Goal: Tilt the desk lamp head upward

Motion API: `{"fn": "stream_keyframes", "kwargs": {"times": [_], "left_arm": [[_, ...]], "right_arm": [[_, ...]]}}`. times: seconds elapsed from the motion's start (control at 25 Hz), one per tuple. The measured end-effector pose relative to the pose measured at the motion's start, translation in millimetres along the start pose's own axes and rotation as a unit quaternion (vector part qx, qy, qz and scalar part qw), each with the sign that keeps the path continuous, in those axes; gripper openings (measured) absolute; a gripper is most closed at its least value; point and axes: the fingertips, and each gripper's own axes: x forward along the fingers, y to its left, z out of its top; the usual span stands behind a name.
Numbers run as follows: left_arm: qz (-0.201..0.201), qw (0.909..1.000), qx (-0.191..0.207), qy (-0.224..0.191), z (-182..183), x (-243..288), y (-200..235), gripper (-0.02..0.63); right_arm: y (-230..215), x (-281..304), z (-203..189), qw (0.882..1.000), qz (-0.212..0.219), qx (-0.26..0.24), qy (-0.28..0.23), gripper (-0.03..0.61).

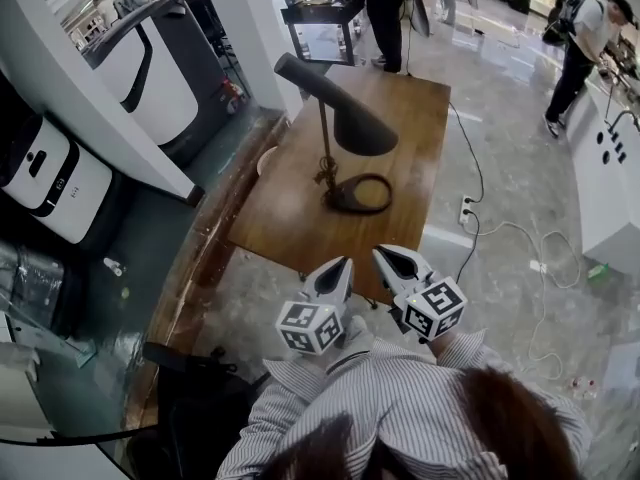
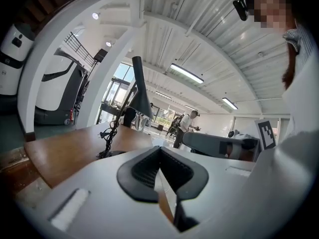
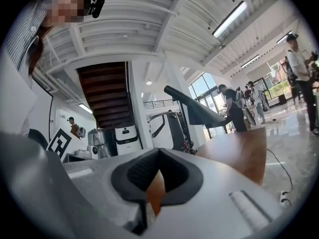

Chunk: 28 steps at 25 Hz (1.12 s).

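Standing on the wood table, the lamp has glossy floor right of it and white machines left. The left gripper and right gripper hover before it, jaws pressed together, empty.

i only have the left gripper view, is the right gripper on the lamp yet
Observer: No. The head view shows the right gripper close to the person's chest, at the near edge of the wooden table, apart from the desk lamp.
Operator: are its fingers open
Observer: No. In the right gripper view its fingers are together with nothing between them.
Operator: what does the lamp stand on
Observer: From above, its base is an open ring lying flat on the table.
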Motion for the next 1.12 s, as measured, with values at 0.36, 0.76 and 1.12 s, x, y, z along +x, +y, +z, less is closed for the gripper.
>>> {"fn": "stream_keyframes", "kwargs": {"times": [0.36, 0.76, 1.12], "left_arm": [[-0.014, 0.9992, 0.032, 0.018, 37, 57, 71, 0.003], [-0.013, 0.9971, 0.073, 0.018, 73, 111, 111, 0.003], [0.016, 0.9918, 0.116, 0.05, 77, 164, 154, 0.1]], "right_arm": [[-34, 86, 18, 1.0, -0.022, -0.009, -0.013, 0.0], [-79, 123, 26, 0.999, -0.046, 0.013, -0.006, 0.014], [-101, 159, 23, 0.999, -0.029, 0.014, 0.018, 0.066]]}}
